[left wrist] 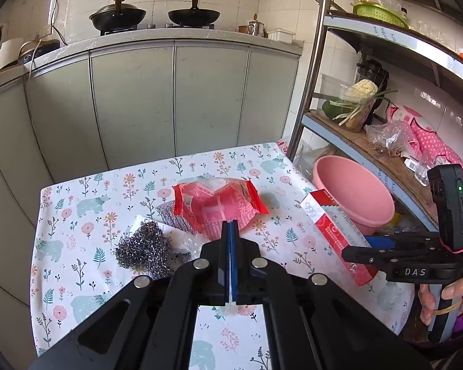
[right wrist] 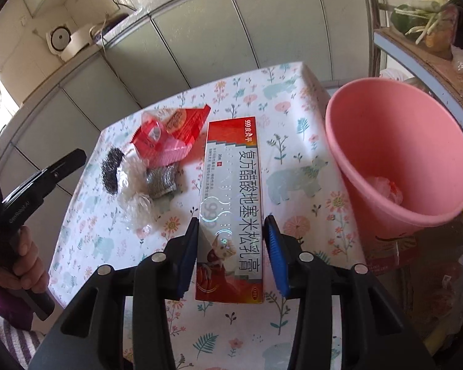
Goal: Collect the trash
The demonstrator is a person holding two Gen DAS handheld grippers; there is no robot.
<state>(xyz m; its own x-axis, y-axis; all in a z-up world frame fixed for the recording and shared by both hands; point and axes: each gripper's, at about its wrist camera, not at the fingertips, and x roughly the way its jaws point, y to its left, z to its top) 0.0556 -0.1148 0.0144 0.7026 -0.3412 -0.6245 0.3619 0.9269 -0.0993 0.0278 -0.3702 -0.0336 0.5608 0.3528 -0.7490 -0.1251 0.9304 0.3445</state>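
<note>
A red and white medicine box (right wrist: 233, 209) lies on the floral tablecloth (right wrist: 296, 182). My right gripper (right wrist: 231, 225) is open, with one finger on each side of the box's near half; it also shows in the left wrist view (left wrist: 352, 251), over the box (left wrist: 333, 231). My left gripper (left wrist: 230, 225) is shut and empty, just in front of a red snack wrapper (left wrist: 216, 200). A steel wool ball (left wrist: 142, 246), a metal scouring pad (right wrist: 160, 180) and crumpled clear plastic (right wrist: 137, 206) lie beside the wrapper (right wrist: 166, 135). A pink bin (right wrist: 398, 154) stands off the table's right edge with some trash inside.
A metal shelf rack (left wrist: 385, 141) with vegetables and bags stands to the right, behind the pink bin (left wrist: 352, 197). Grey cabinets (left wrist: 169, 101) with woks on a stove lie beyond the table's far edge.
</note>
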